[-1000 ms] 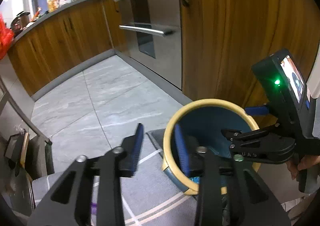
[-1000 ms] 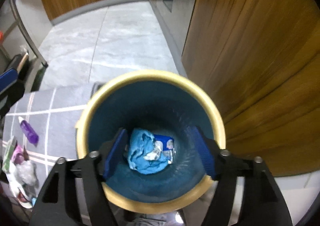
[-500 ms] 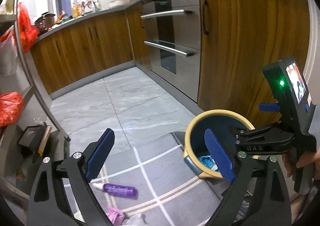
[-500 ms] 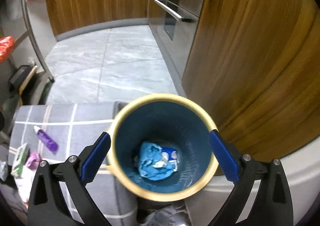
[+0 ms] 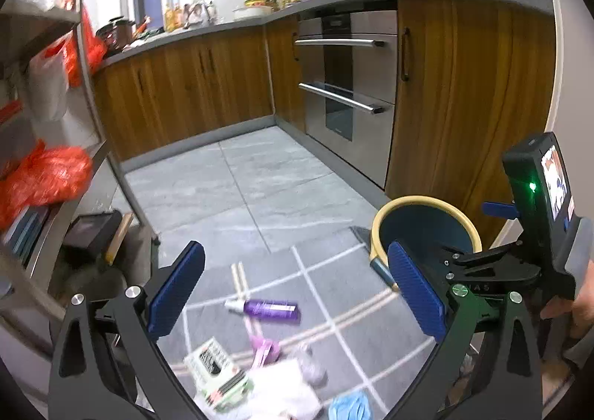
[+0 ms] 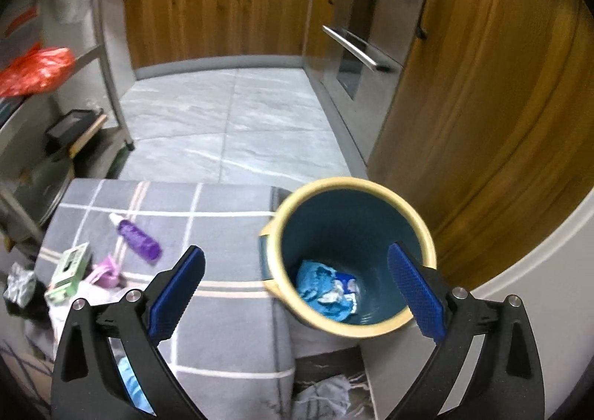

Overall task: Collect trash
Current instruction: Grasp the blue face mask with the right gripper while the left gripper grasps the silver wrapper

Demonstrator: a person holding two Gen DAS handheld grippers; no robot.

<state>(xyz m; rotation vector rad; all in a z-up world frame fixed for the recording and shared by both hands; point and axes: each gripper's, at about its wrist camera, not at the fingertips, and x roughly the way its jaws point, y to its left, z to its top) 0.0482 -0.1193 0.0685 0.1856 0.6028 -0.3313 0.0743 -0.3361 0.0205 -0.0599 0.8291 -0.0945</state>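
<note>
You are pulling both tongs away from the bin, the left gripper and right gripper having just been opening to released and empty, likely reaching next for the purple bottle lying on the mat.

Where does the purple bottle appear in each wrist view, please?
Left wrist view: the purple bottle lies on the grey rug, lower centre, between the open left gripper's fingers.
Right wrist view: it lies at left of centre, on the same rug.
Shared landmark: the blue bin with the yellow rim.
</note>
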